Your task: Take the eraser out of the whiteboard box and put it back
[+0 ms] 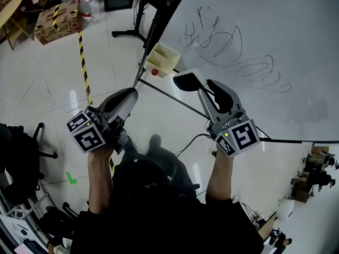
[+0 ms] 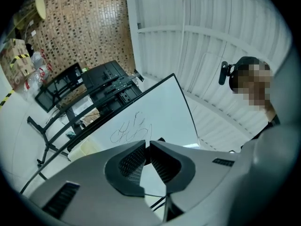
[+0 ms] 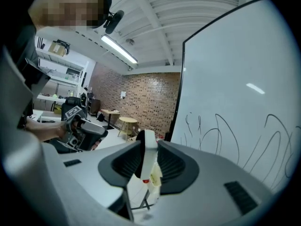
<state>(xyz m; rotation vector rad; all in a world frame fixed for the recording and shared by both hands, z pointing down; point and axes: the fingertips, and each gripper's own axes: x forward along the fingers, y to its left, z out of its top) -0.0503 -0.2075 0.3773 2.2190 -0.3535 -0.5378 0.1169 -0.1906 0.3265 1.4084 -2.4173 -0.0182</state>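
Note:
My right gripper (image 1: 203,90) is shut on the eraser (image 1: 188,80), a white block with a black felt face, and holds it up in front of the whiteboard (image 1: 249,41). In the right gripper view the eraser (image 3: 149,150) stands on edge between the two pads, and the gripper (image 3: 149,163) points along the board (image 3: 235,98). The cream whiteboard box (image 1: 164,59) hangs at the board's lower corner, with a small red thing (image 1: 154,72) at its side. The box (image 3: 155,181) also shows just below the eraser. My left gripper (image 1: 128,96) is shut and holds nothing, left of the box. Its jaws (image 2: 146,152) point up at the board (image 2: 146,117).
Black pen scribbles (image 1: 222,46) cover the board. Its black stand legs (image 1: 127,33) reach onto the shiny white floor. A yellow-black tape line (image 1: 83,62) runs over the floor towards cardboard boxes and water bottles (image 1: 63,12). A black chair (image 1: 32,147) stands at the left.

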